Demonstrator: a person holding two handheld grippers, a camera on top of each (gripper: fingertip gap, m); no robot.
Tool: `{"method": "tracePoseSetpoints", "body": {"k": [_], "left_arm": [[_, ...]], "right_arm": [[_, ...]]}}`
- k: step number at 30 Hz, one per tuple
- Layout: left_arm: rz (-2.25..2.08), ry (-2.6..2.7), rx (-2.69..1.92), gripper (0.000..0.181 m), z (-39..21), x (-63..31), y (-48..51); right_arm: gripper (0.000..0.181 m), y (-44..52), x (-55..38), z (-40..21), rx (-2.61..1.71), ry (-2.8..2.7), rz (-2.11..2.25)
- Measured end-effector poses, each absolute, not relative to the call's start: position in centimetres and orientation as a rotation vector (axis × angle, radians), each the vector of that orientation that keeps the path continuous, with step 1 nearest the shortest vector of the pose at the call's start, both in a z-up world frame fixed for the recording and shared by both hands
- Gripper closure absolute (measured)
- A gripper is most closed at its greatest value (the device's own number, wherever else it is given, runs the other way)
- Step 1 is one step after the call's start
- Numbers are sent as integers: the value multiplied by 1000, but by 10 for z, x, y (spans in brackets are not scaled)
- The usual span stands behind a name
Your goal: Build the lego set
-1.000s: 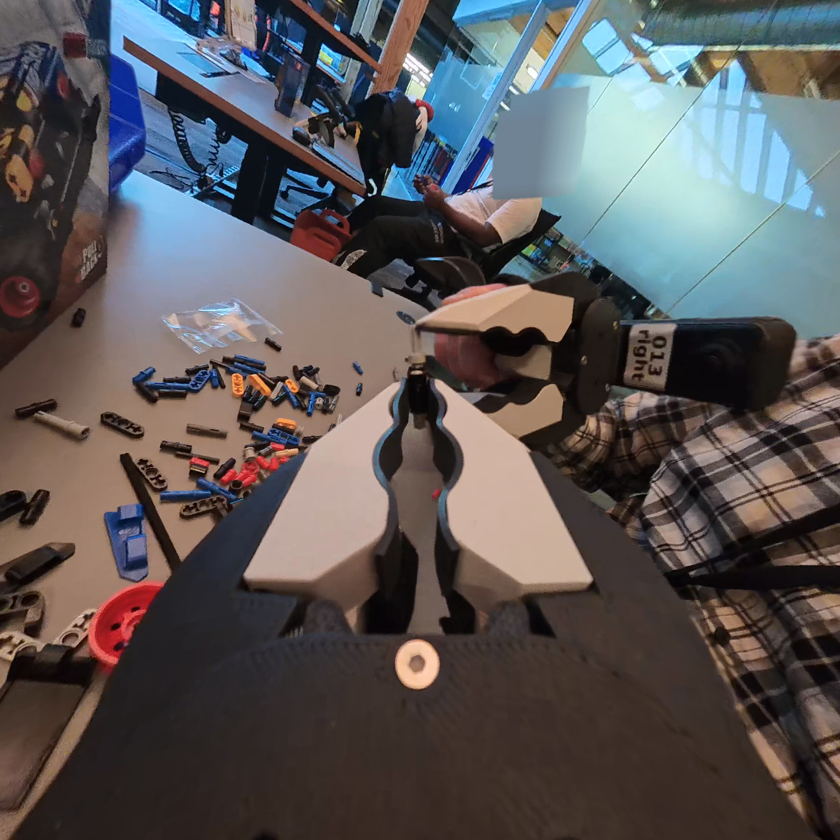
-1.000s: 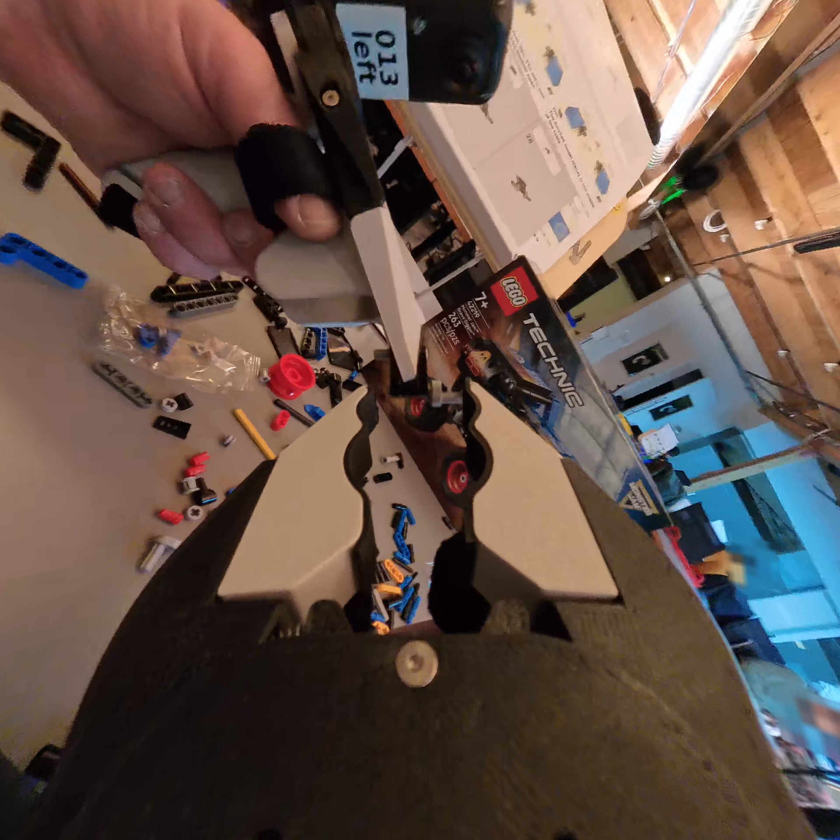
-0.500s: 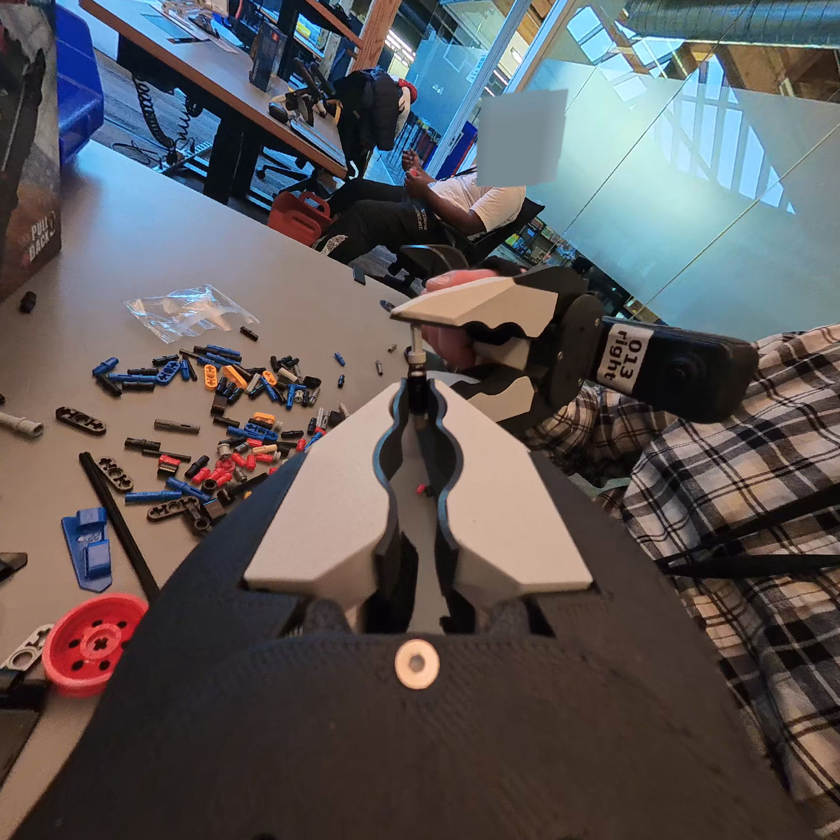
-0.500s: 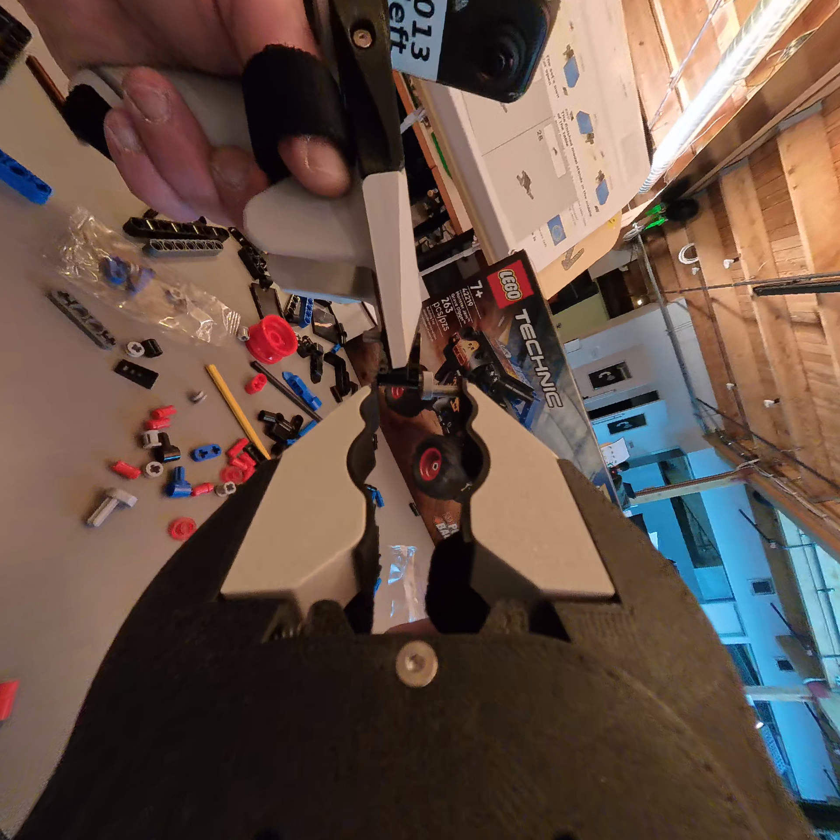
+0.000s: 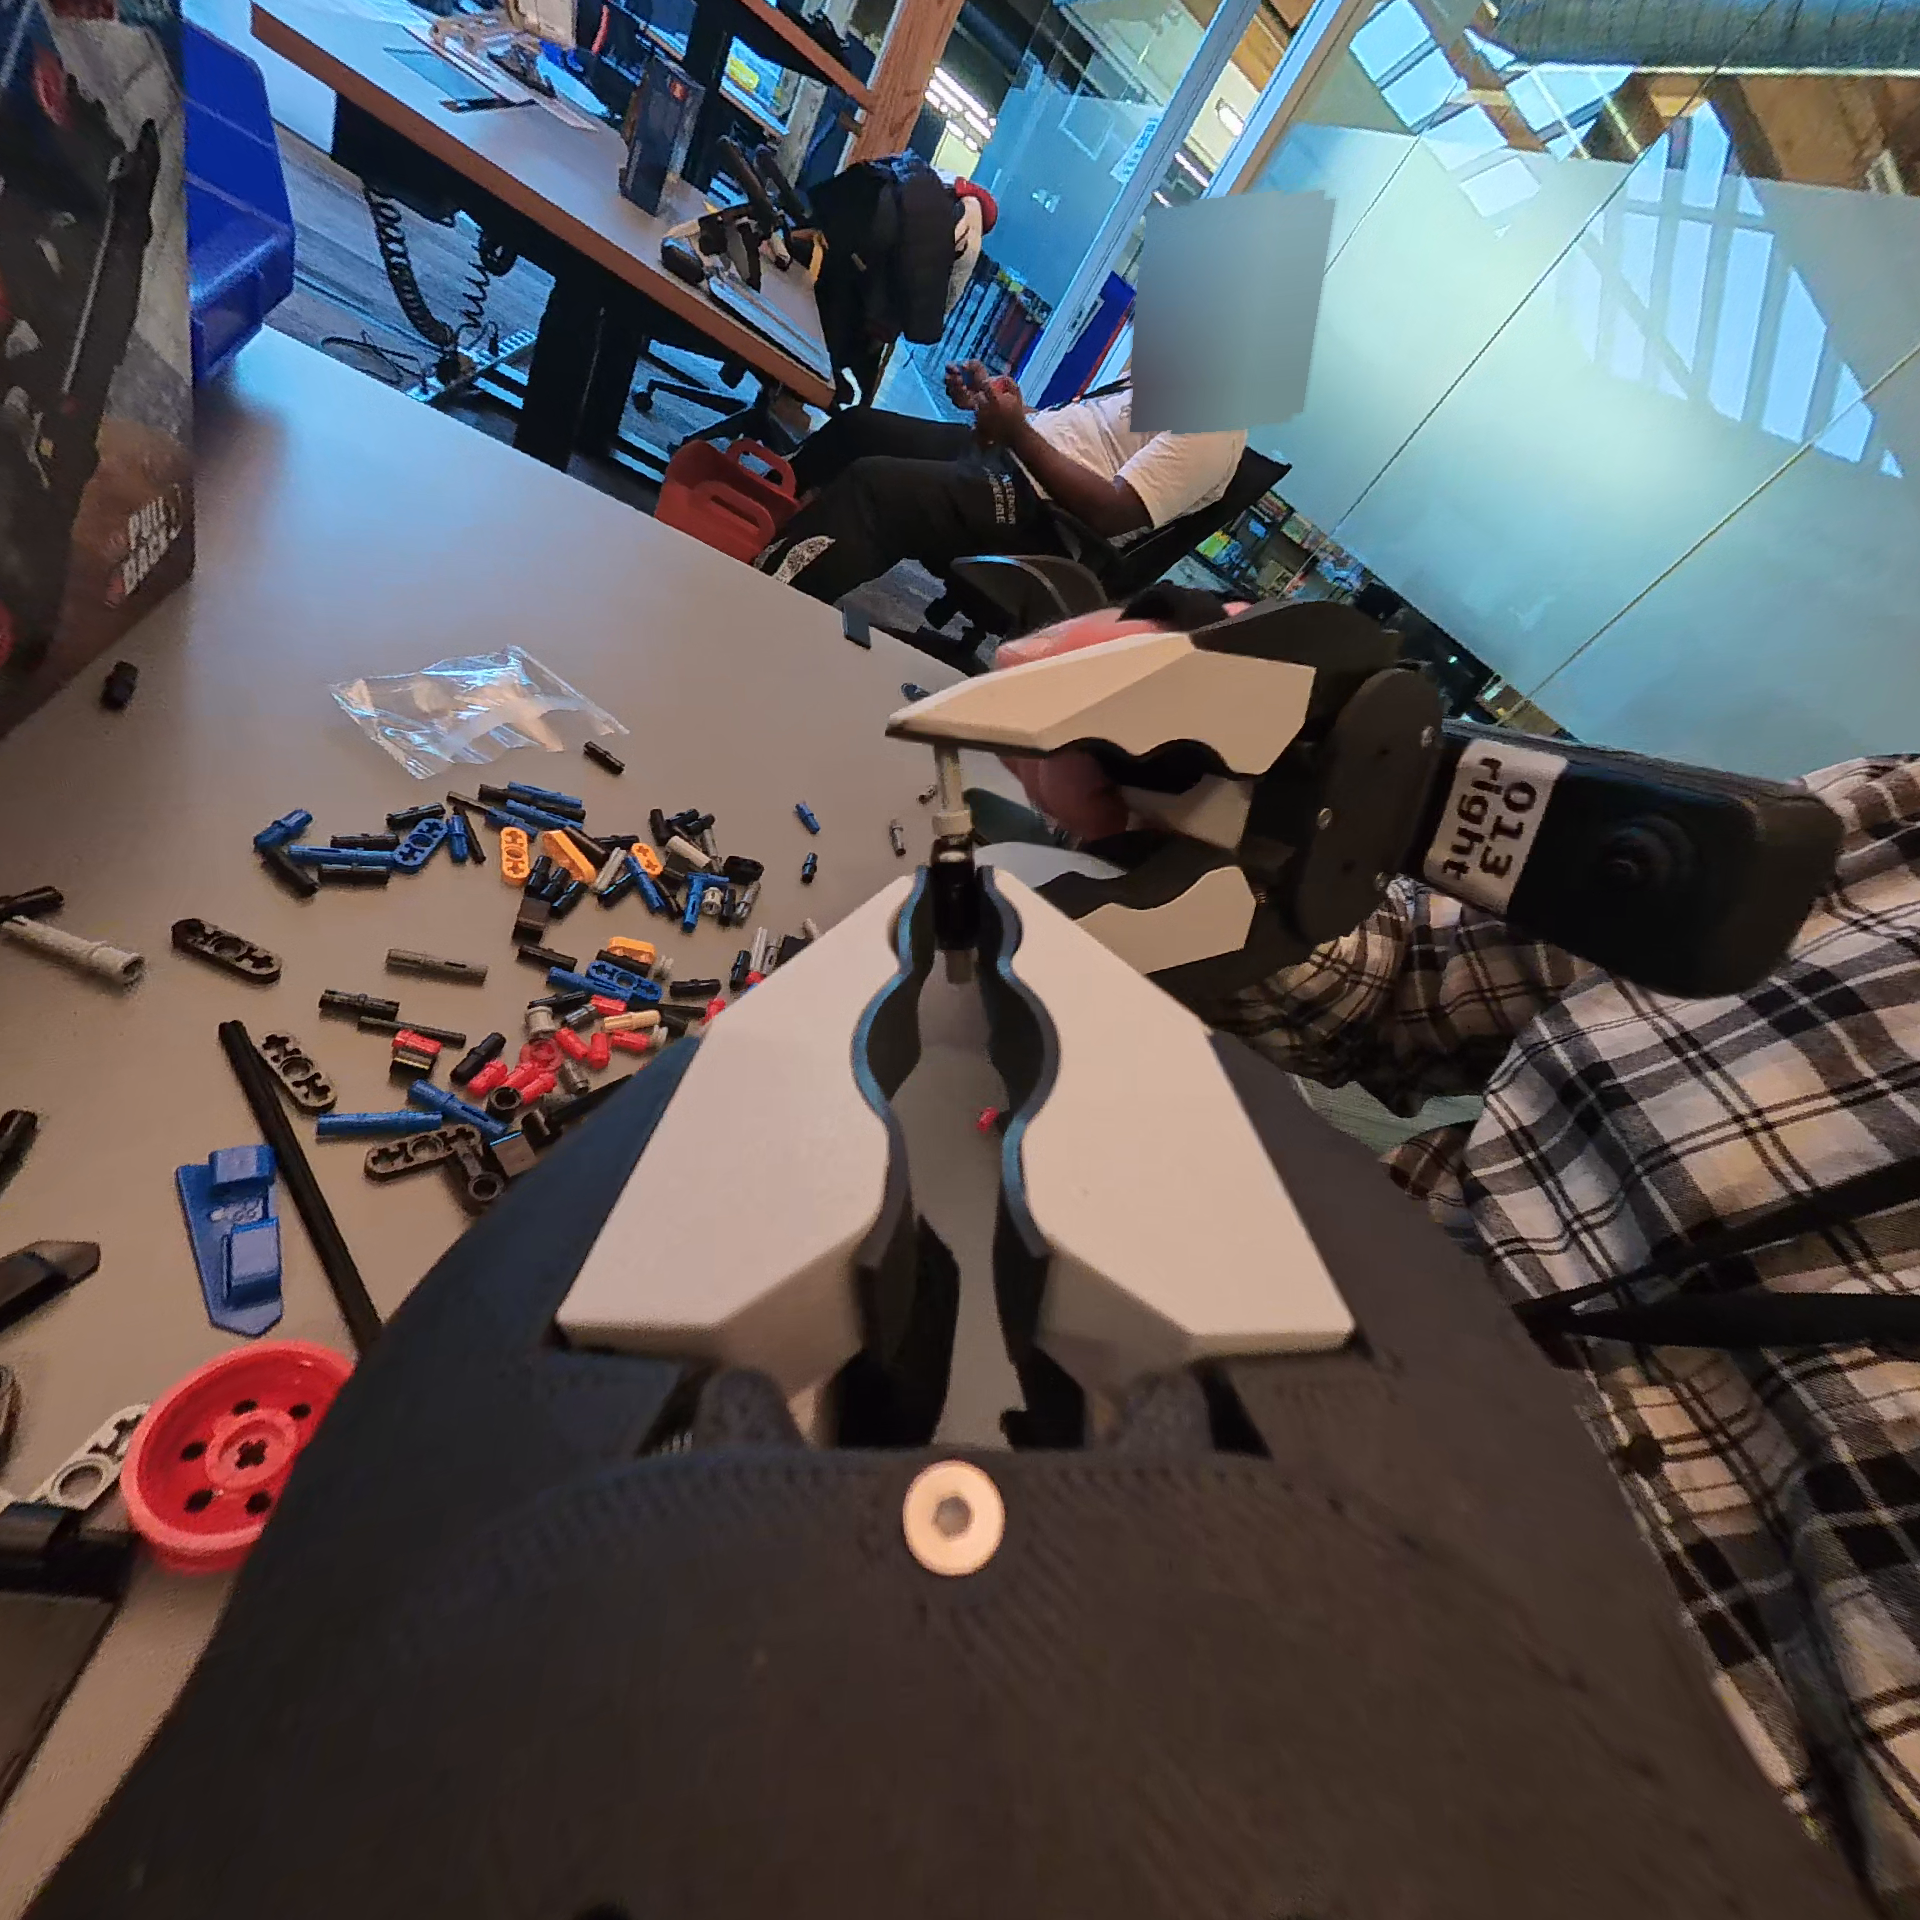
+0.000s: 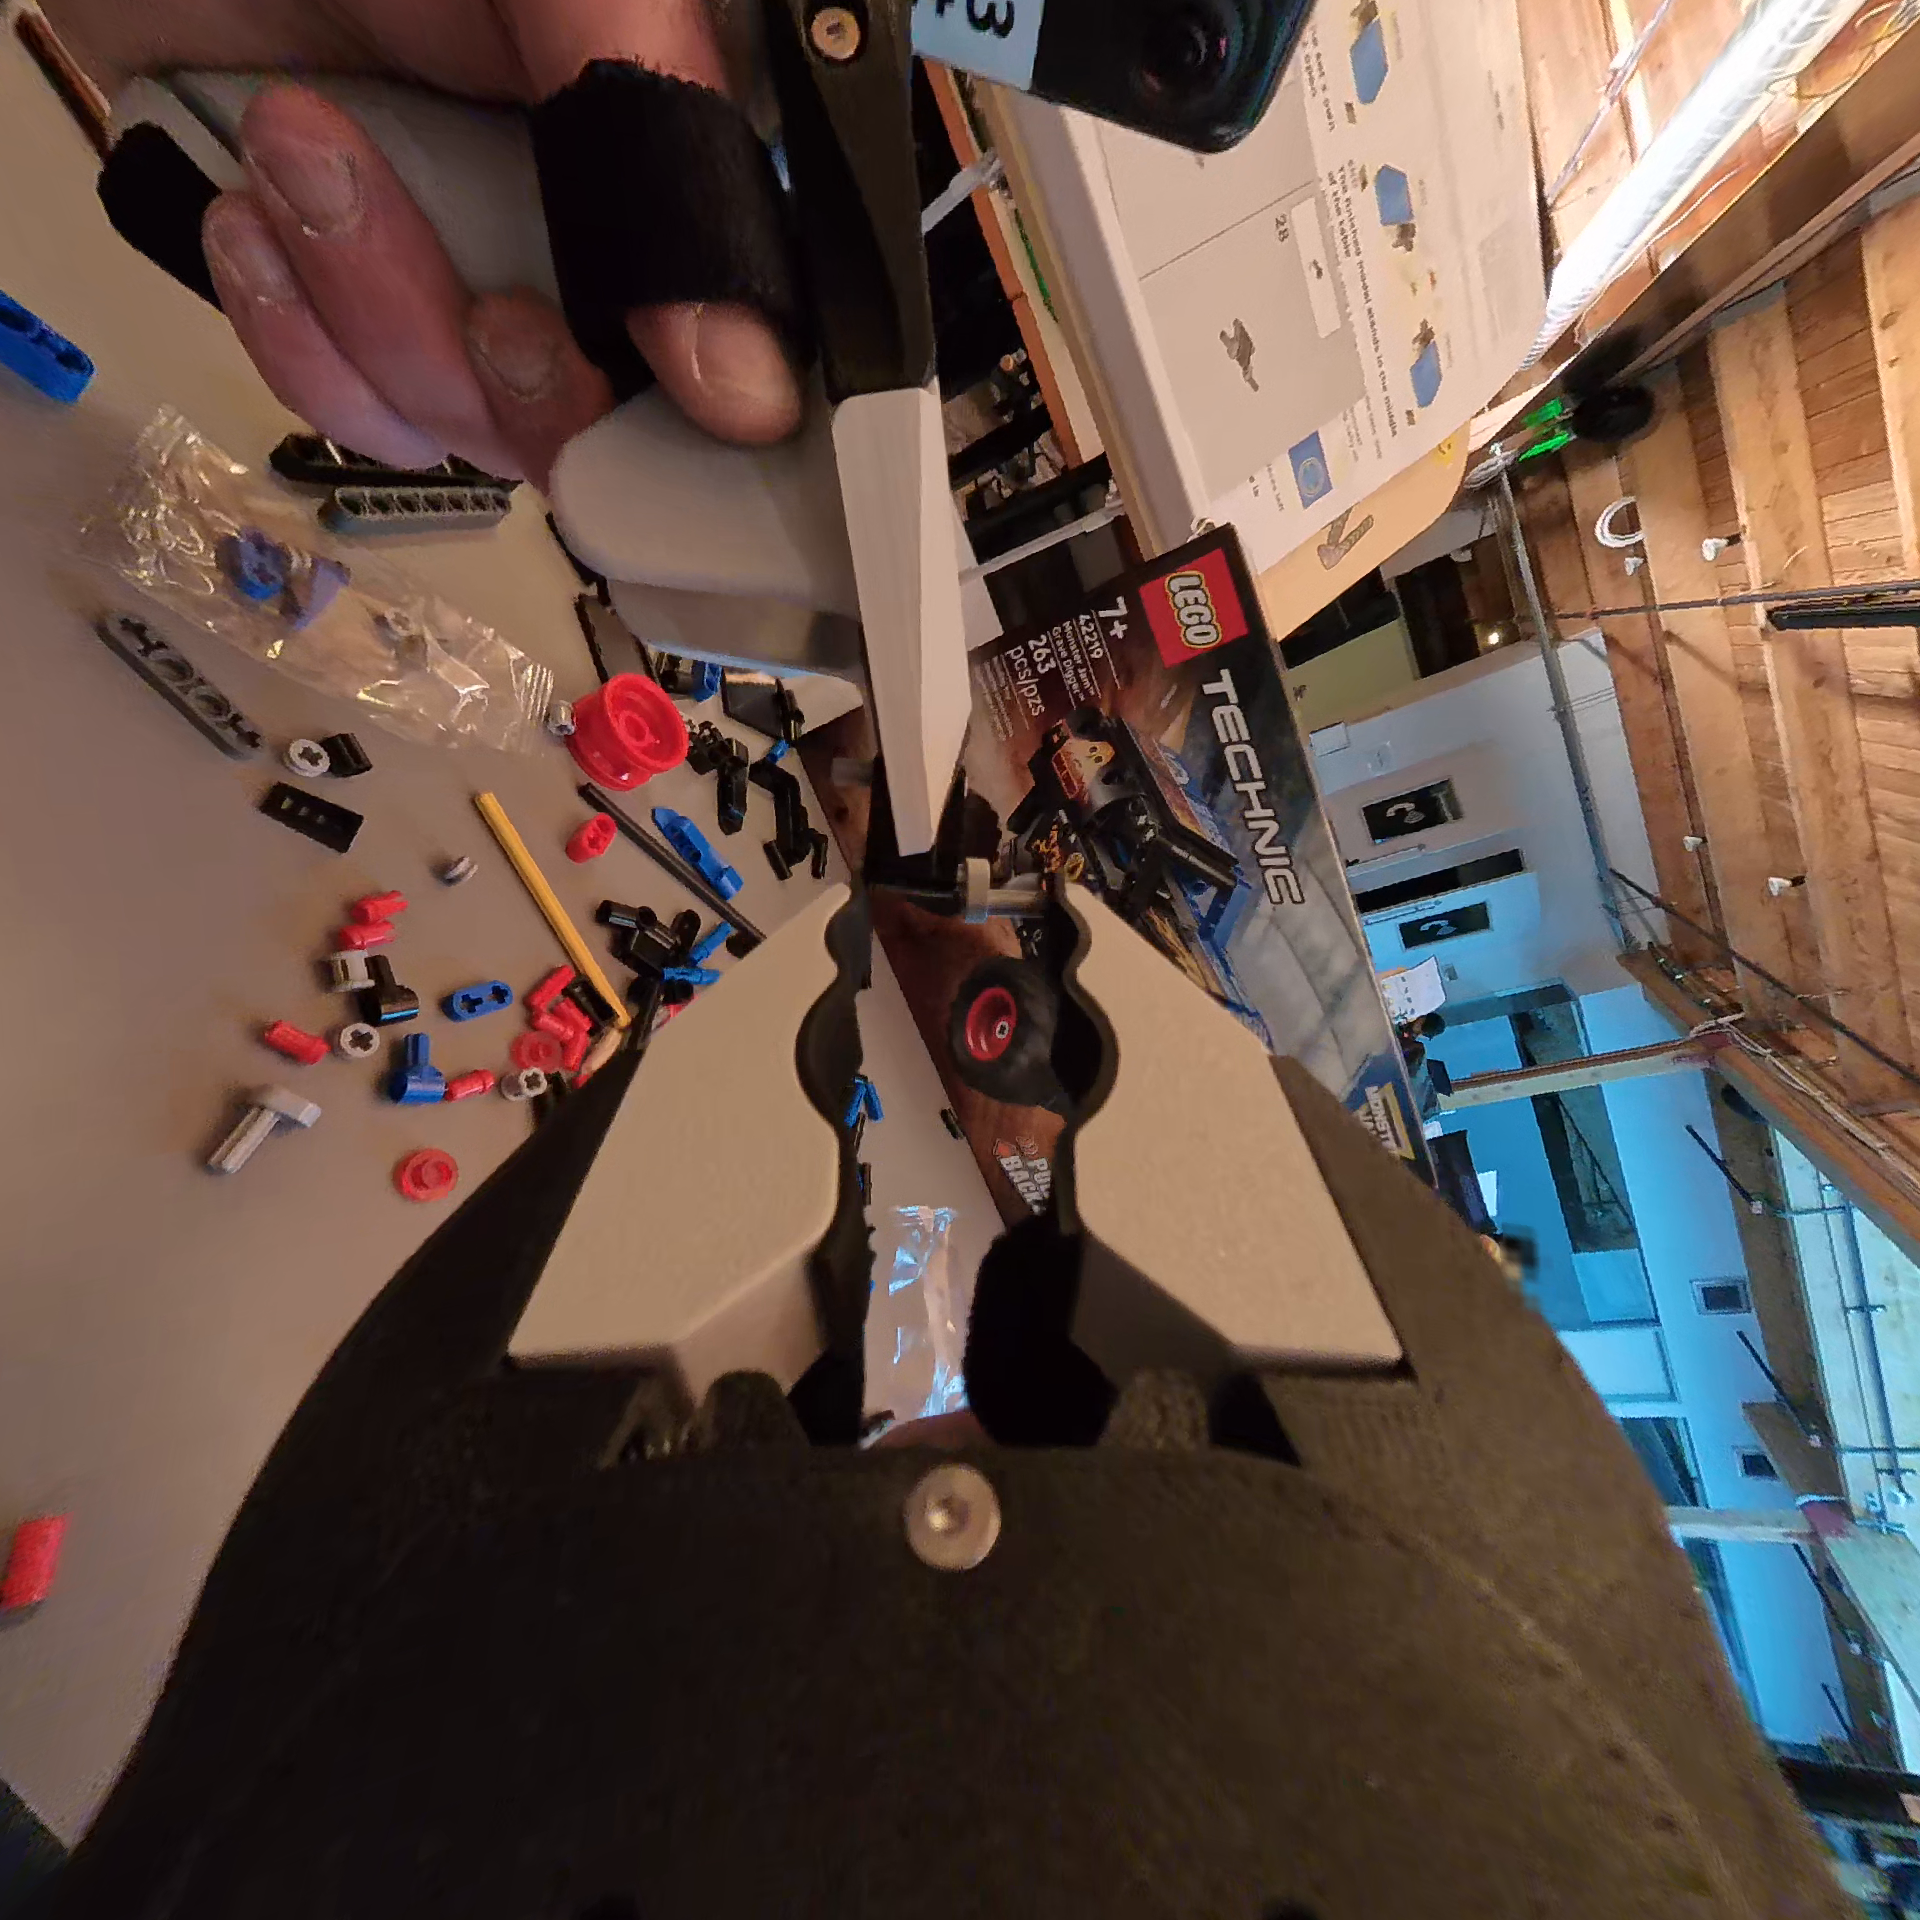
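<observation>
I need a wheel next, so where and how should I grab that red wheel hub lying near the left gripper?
Grip the red wheel hub across its outer rim, coming straight down from above. It lies flat on the table with its spoked face up, so the round rim offers two opposite sides; nearby parts crowd its left, making a sideways approach awkward.

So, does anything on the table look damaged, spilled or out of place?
Nothing stands out. The loose pieces lie scattered on the grey table, normal for sorting. Both claws, left claw and right claw, meet on one small pin piece in the air.
</observation>
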State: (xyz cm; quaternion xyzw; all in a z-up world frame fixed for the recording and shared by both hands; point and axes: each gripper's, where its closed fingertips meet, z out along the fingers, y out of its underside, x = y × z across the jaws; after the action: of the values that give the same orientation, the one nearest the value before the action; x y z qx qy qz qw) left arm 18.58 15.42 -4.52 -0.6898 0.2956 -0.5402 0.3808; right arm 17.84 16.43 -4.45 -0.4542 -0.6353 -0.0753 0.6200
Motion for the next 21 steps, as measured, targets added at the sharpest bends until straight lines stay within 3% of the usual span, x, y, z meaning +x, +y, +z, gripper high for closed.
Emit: {"method": "tracePoseSetpoints", "body": {"k": [13, 21], "left_arm": [[-1385, 682, -1749, 176, -46, 181, 164], [-1300, 871, -1866, 176, -57, 181, 149]], "right_arm": [[150, 175, 173, -47, -1072, -1437, -156], [147, 158, 186, -47, -1171, -1475, 178]]}}
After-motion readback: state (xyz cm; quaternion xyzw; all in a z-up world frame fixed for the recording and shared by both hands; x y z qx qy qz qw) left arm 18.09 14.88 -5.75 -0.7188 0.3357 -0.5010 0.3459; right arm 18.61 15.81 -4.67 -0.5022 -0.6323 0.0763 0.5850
